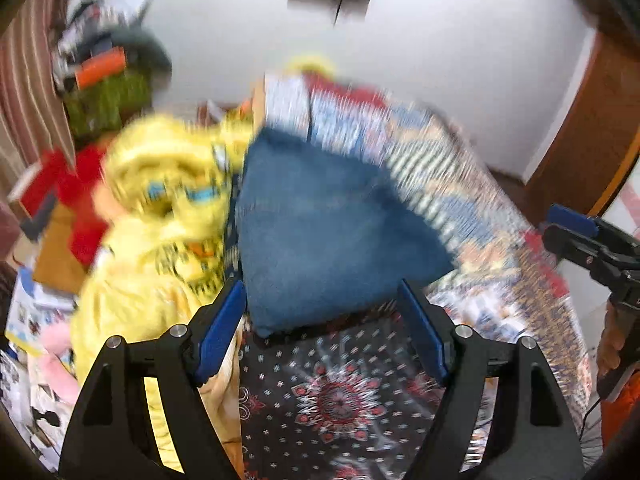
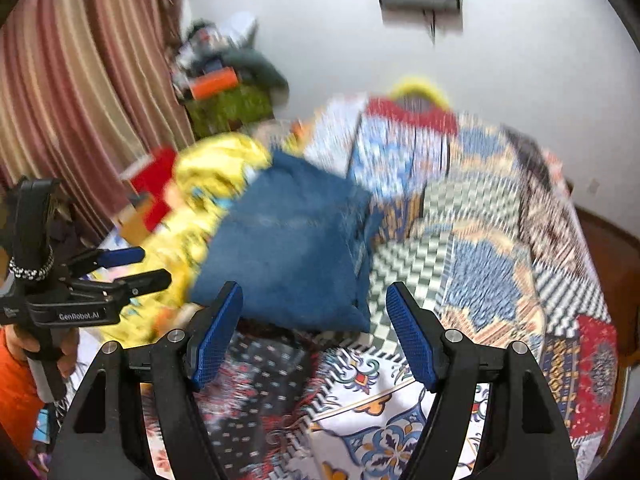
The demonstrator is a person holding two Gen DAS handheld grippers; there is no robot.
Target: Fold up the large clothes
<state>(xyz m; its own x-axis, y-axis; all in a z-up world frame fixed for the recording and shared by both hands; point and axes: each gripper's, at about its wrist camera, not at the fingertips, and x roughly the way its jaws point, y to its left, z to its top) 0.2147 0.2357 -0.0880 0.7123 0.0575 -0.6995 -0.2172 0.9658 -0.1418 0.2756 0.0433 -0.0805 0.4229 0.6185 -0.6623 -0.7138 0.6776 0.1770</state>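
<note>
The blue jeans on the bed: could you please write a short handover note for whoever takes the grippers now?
Left gripper: open, empty. Right gripper: open, empty.
Blue jeans lie as a folded bundle on the patterned bedspread, ahead of both grippers, touched by neither.
Yellow garment lies crumpled beside the jeans, on their left.
Done: jeans look folded.
Left: probably the yellow garment.

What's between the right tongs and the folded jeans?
Only bedding: the dark dotted cloth lies between the open right tongs and the folded jeans, seen in the right wrist view.
</note>
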